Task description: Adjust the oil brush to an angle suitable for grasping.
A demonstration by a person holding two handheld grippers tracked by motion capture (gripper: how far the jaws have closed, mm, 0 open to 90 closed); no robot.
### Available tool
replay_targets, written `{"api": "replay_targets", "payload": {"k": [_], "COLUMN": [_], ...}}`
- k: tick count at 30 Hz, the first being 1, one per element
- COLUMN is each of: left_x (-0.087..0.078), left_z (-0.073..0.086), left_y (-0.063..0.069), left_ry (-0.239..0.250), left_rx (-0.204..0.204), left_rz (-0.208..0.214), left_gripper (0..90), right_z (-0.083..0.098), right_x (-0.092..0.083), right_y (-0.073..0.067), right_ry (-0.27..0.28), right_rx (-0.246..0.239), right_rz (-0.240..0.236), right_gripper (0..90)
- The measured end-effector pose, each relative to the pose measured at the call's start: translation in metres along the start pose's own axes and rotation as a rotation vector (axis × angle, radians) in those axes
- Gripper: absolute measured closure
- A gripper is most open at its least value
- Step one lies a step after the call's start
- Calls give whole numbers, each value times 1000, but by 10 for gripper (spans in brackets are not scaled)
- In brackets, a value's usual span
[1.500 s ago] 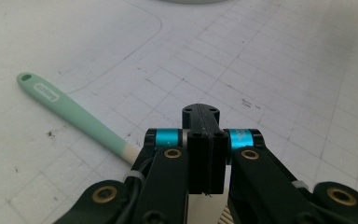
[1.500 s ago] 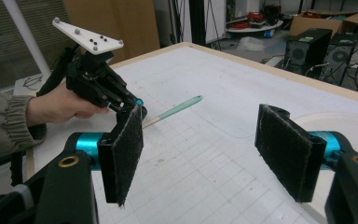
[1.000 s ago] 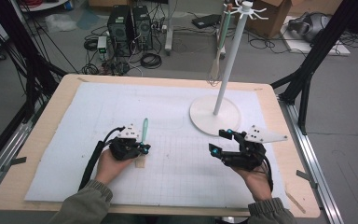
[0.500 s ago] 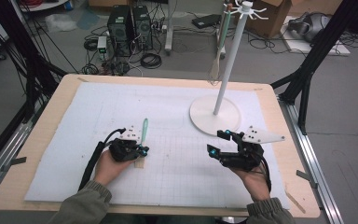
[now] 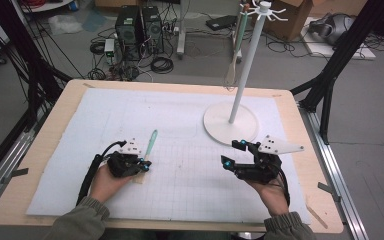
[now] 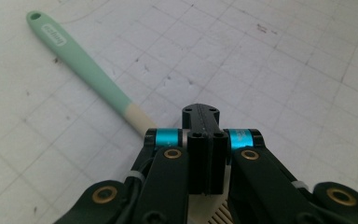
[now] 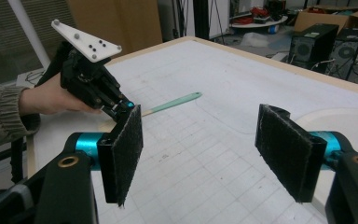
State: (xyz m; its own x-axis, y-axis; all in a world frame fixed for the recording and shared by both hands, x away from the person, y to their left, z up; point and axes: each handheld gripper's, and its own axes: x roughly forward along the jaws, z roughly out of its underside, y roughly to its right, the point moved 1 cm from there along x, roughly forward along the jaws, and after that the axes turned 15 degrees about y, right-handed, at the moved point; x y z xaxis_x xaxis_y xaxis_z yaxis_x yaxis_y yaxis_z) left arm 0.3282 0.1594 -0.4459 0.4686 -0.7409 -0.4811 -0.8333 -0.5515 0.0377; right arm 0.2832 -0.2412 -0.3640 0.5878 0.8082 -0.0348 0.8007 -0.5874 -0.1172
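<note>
Cluttered lab floor behind the table (image 5: pixel 55 107): black PC towers (image 5: pixel 140 25), loose cables, cardboard boxes. Wooden tabletop w/ a white gridded mat (image 5: pixel 180 125) over most of it.

Left gripper (image 5: pixel 142 165) sits low on the mat, near the front-left, held in the person's left hand (image 5: pixel 107 182). In the left gripper view its jaws are pressed fully together, no gap. Right under the jaws lies a spatula (image 6: pixel 81 65): mint-green handle w/ a hang hole at the far end, cream neck, and a slotted cream blade partly showing below the jaw tips. Jaw tips rest at or just over the neck/blade end; can't tell whether anything is pinched between them. In the high view the spatula (image 5: pixel 151 142) lies flat on the mat, handle pointing away from the person and a bit to the right.

Right gripper (image 5: pixel 234 154) is at the front-right in the right hand (image 5: pixel 272 192), off the mat surface, jaws wide apart w/ nothing between the pads (image 7: pixel 123 154). It stands well apart from the spatula, near the round base of a white hook stand (image 5: pixel 240 90). Another utensil (image 5: pixel 235 55) hangs from the stand's top hooks.
</note>
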Motion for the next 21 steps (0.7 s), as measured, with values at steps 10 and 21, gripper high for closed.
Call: {"api": "replay_targets", "payload": {"k": [10,21], "left_x": [-20,-35], "left_z": [9,16], "left_y": [-7,-18], "left_ry": [-23,-22], "left_rx": [1,-3], "left_rz": [-31,-71], "left_gripper": [896,896], "right_z": [1,3], "right_x": [1,3], "right_y": [0,0], "right_ry": [-7,-12], "right_rx": [1,6], "right_rz": [1,4], "right_gripper": [316,315]}}
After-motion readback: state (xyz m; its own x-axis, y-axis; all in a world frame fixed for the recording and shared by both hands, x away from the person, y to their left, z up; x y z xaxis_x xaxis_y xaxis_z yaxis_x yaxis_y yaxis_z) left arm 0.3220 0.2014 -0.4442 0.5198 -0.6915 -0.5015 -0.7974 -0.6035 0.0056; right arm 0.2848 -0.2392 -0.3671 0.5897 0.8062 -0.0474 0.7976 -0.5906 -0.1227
